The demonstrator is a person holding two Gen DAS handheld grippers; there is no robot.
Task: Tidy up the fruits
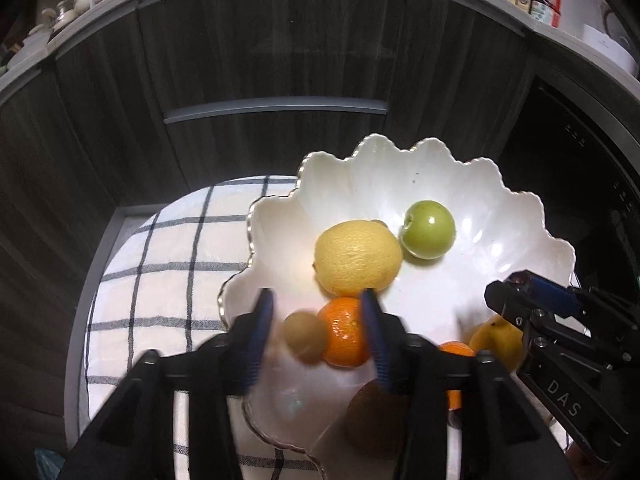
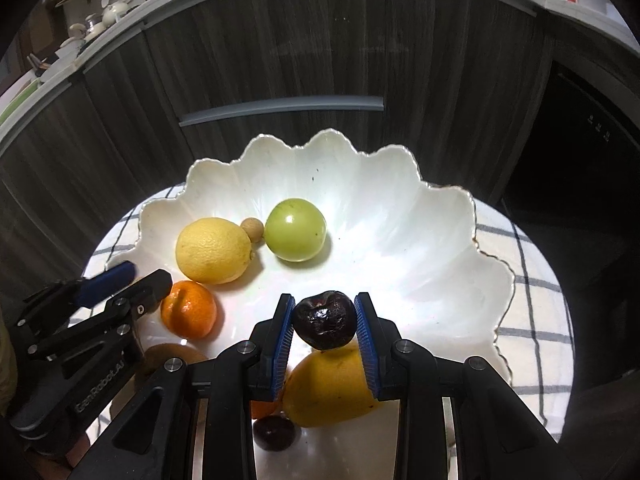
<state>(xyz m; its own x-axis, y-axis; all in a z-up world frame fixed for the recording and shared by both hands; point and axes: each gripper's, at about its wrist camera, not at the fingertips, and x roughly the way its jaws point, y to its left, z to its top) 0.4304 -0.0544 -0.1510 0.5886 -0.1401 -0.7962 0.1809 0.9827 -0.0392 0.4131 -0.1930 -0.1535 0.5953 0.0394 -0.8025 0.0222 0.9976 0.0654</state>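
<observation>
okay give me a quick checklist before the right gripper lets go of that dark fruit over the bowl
1. Hold on the dark fruit: pinched between both pads of the right gripper. Ok.
2. Fruit is over the bowl: yes, inside the rim. Ok.
3. Landing spot below: a yellow fruit lies right under it, so it may roll off. Not ok.
4. Open floor nearby: bare white area right of the green apple. Ok.
5. Left gripper out of the way: open, over the orange on the bowl's left side. Ok.
6. Height above the bowl floor: cannot tell.
</observation>
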